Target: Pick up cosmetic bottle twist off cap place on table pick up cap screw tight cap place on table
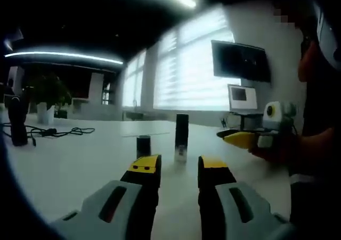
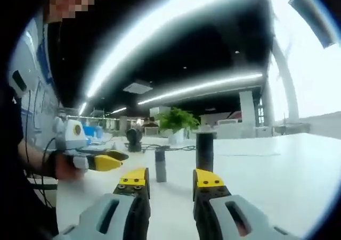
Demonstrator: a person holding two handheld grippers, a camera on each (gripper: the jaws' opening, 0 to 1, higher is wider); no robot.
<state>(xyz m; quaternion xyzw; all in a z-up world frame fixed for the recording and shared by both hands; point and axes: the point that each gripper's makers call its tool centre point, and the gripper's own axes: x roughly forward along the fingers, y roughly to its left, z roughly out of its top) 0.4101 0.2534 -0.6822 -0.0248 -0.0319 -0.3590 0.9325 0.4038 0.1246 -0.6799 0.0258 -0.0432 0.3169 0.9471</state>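
You are holding both grippers low over the white counter [image 1: 69, 165], each facing the bottle [image 1: 181, 136] from a different side. The bottle is standing upright on the counter, and the small dark cap [image 1: 143, 146] is standing just beside it, apart from it, so the two are not joined at this moment. Your left gripper [image 1: 178, 168] is pointing at the bottle with its jaws open a moderate way and holding nothing; your right gripper [image 2: 170, 182] is doing the same, jaws parted and empty, with the bottle [image 2: 204, 150] and cap [image 2: 160, 164] ahead of its tips. The risk, as I judge it, is the bottle's tall, narrow build: if one jaw is brushing it before the other closes, it may be tipping over and knocking the cap. Going for the cap, you could be nudging the bottle, since they are standing so near.
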